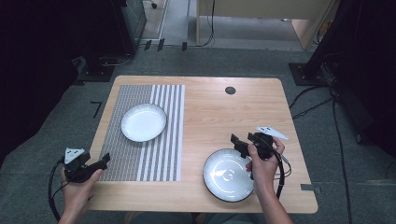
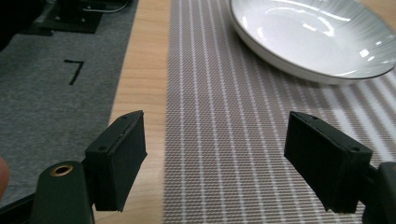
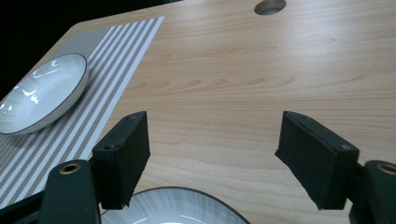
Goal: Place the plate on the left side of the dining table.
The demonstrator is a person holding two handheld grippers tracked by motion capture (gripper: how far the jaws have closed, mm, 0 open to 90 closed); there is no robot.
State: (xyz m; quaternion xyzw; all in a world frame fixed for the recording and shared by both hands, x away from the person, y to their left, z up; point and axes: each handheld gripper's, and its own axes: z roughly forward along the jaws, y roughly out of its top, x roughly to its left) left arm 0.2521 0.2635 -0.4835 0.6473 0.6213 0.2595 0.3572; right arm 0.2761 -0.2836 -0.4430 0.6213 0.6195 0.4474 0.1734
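My right gripper (image 1: 243, 142), jaws wide and empty, hovers over the round white ridged plate (image 1: 228, 175) near the table's front edge, ready to grasp its rim. My left gripper (image 1: 95, 164), also wide, waits at the striped woven placemat's (image 1: 154, 140) front-left corner.

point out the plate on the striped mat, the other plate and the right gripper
plate on the striped mat (image 1: 143, 122), high view, middle of its bowl
plate on bare wood (image 1: 227, 175), high view, its centre
right gripper (image 1: 243, 143), high view, between its jaws

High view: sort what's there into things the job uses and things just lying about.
Job:
- near plate, under the right gripper
- far plate
- striped placemat, with the left gripper at its near corner

Lying about:
- round hole in the table
- cables on the floor
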